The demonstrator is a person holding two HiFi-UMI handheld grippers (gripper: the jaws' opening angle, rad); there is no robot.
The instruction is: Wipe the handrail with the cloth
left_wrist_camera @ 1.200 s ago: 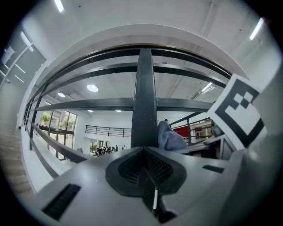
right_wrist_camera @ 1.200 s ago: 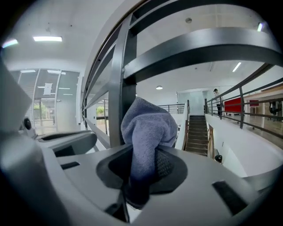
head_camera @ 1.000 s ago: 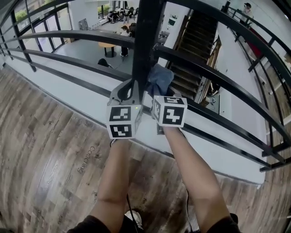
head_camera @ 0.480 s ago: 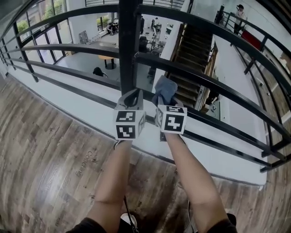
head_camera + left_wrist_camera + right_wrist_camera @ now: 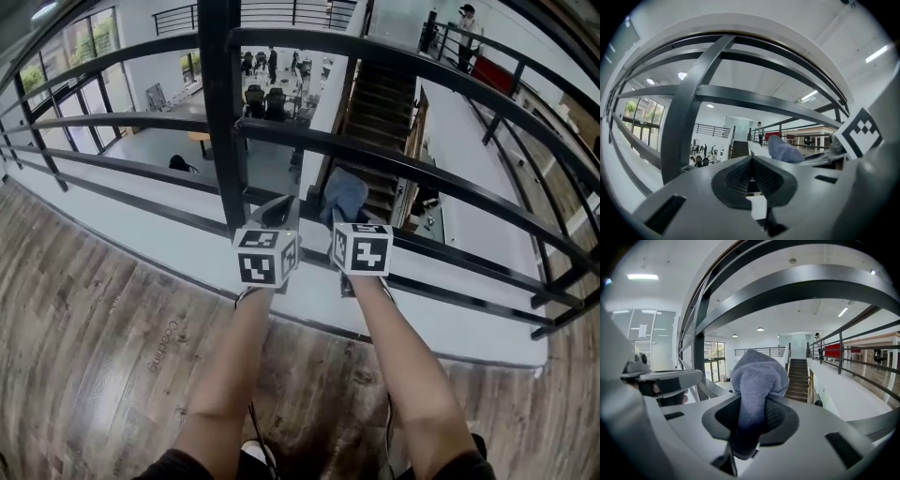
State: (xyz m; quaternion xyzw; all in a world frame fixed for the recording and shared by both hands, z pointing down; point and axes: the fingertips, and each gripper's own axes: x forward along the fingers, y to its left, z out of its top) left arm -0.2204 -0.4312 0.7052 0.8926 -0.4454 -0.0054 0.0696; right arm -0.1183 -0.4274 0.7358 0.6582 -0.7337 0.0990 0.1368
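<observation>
A black metal handrail [image 5: 309, 39] with several horizontal bars runs across the head view, carried by a thick upright post [image 5: 218, 112]. My right gripper [image 5: 342, 214] is shut on a blue-grey cloth [image 5: 345, 192], which bunches up just under the middle bar; contact with the bar cannot be told. In the right gripper view the cloth [image 5: 757, 380] is pinched between the jaws of the right gripper [image 5: 751, 423], with the bars [image 5: 811, 284] arching above. My left gripper [image 5: 278, 208] is beside it, right of the post. The left gripper [image 5: 751, 171] is shut on nothing, with the cloth [image 5: 785, 151] to its right.
Wood-plank floor [image 5: 84, 309] lies under my arms, ending at a white ledge [image 5: 450, 309] below the railing. Beyond the bars is an open drop to a lower hall and a dark staircase [image 5: 380, 103]. A person [image 5: 466, 19] stands far off on the upper walkway.
Both grippers have shifted right along the railing, away from the post, which now stands further left in the view. The cloth stayed clamped in the right gripper.
</observation>
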